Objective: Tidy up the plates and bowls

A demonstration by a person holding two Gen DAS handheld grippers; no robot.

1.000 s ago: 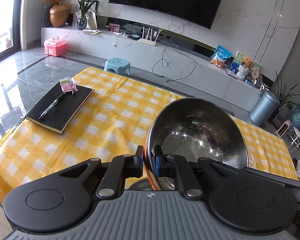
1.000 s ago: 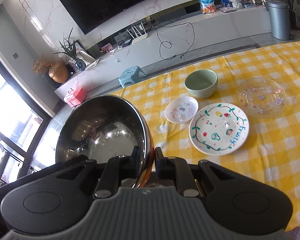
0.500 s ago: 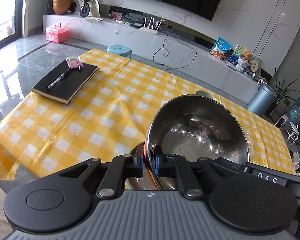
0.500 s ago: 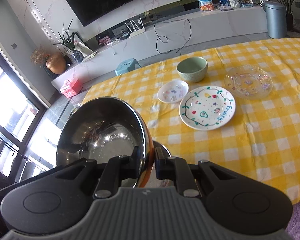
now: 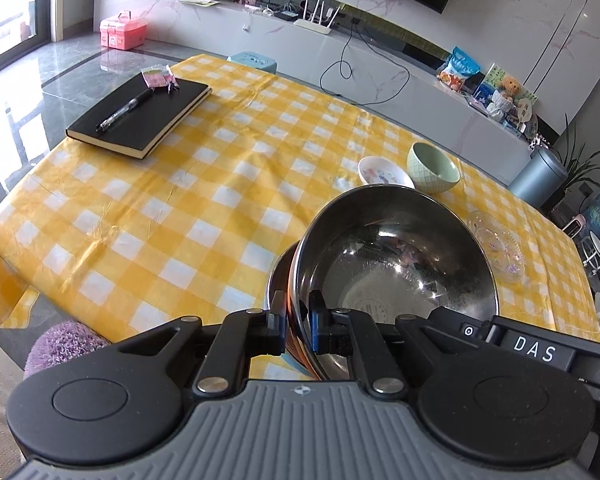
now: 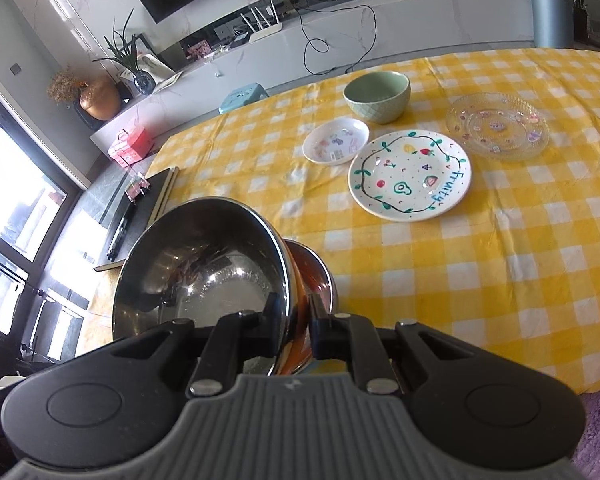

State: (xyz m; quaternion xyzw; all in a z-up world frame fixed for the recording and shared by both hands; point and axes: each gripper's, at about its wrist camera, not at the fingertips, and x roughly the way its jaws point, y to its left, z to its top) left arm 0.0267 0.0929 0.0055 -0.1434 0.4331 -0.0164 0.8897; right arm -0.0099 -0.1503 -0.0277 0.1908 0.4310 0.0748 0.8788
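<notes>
A large steel bowl (image 5: 396, 256) (image 6: 204, 264) hangs tilted over the near edge of the yellow checked table (image 5: 188, 208). My left gripper (image 5: 298, 308) is shut on its left rim and my right gripper (image 6: 296, 312) is shut on its right rim. Under it, a second, smaller steel bowl (image 5: 278, 280) (image 6: 320, 276) peeks out; whether the two touch I cannot tell. Farther back stand a green bowl (image 6: 376, 94) (image 5: 432, 168), a small white dish (image 6: 336, 140) (image 5: 382, 172), a fruit-patterned plate (image 6: 410, 174) and a clear glass plate (image 6: 498, 126) (image 5: 496, 246).
A black notebook (image 5: 140, 116) with a pen (image 5: 124, 110) lies at the table's left end. A purple rug (image 5: 60, 344) shows below the near table edge. A TV bench, a bin (image 5: 540, 178) and a blue stool (image 5: 252, 60) stand beyond the table.
Both grippers have come down and back toward the near table edge with the big steel bowl between them. The smaller steel bowl has come into view under it.
</notes>
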